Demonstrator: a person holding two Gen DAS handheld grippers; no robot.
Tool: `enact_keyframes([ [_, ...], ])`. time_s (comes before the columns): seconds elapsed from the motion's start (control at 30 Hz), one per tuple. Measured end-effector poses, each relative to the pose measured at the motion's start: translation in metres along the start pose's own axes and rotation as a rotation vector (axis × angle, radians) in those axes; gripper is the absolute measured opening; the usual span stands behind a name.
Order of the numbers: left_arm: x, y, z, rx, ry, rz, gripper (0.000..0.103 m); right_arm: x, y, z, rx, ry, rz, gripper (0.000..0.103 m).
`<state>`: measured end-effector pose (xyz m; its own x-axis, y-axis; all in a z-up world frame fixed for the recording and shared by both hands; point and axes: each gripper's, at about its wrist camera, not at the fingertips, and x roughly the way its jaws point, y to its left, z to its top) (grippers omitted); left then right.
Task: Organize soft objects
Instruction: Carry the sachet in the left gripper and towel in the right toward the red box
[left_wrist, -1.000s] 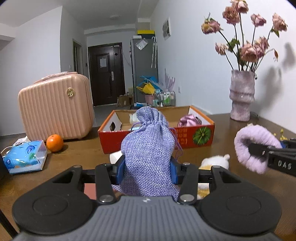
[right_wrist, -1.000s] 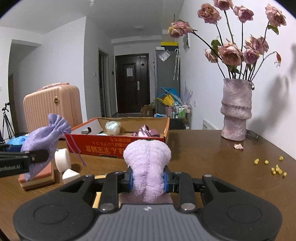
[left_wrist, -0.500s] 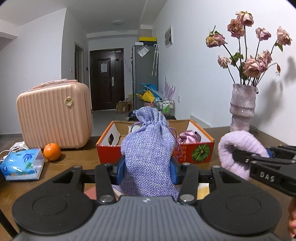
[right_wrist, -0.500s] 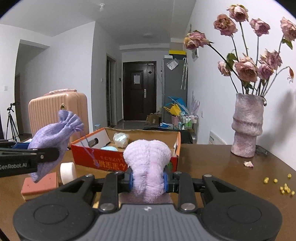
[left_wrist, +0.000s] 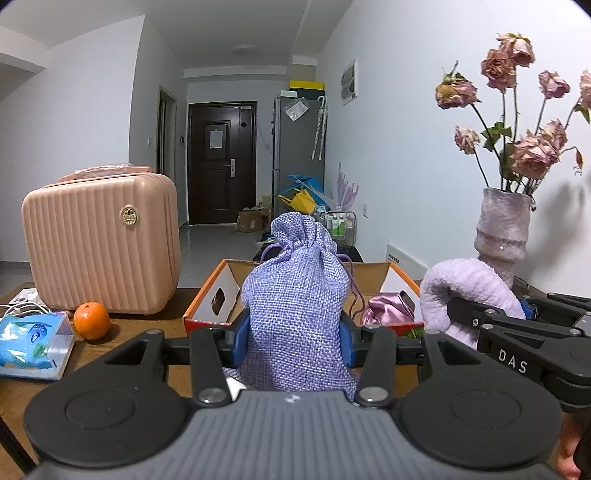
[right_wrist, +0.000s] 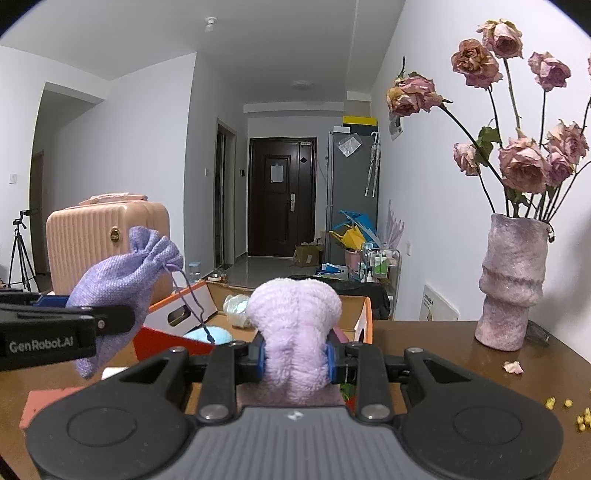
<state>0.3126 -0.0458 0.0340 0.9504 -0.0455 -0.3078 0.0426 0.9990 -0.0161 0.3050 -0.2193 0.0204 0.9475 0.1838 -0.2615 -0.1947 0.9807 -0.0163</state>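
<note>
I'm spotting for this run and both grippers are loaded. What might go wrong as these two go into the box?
1. The pouch's drawstring hangs loose over the box's near wall and may snag there.
2. The left gripper and right gripper are close side by side, so they may collide over the narrow box.
3. The fluffy towel bulges out of the jaws and may cling on release.

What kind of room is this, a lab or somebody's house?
Most likely someone's home, an apartment living or dining area. A wooden table holds a vase of dried roses, a pink suitcase stands on it too, and a hallway behind leads to a dark front door.
</note>
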Motion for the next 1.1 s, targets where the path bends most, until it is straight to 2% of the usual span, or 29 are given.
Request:
enact_keyframes([
  [0.7, 0.075, 0.006, 0.025, -0.061, 0.002, 0.02, 0.047, 0.083, -0.012, 0.025, 0.007, 0.022, 0.003, 0.027],
  [1.1, 0.118, 0.013, 0.033, -0.116, 0.036, 0.057, 0.047, 0.125, -0.018, 0.03, 0.013, 0.075, 0.021, 0.027],
])
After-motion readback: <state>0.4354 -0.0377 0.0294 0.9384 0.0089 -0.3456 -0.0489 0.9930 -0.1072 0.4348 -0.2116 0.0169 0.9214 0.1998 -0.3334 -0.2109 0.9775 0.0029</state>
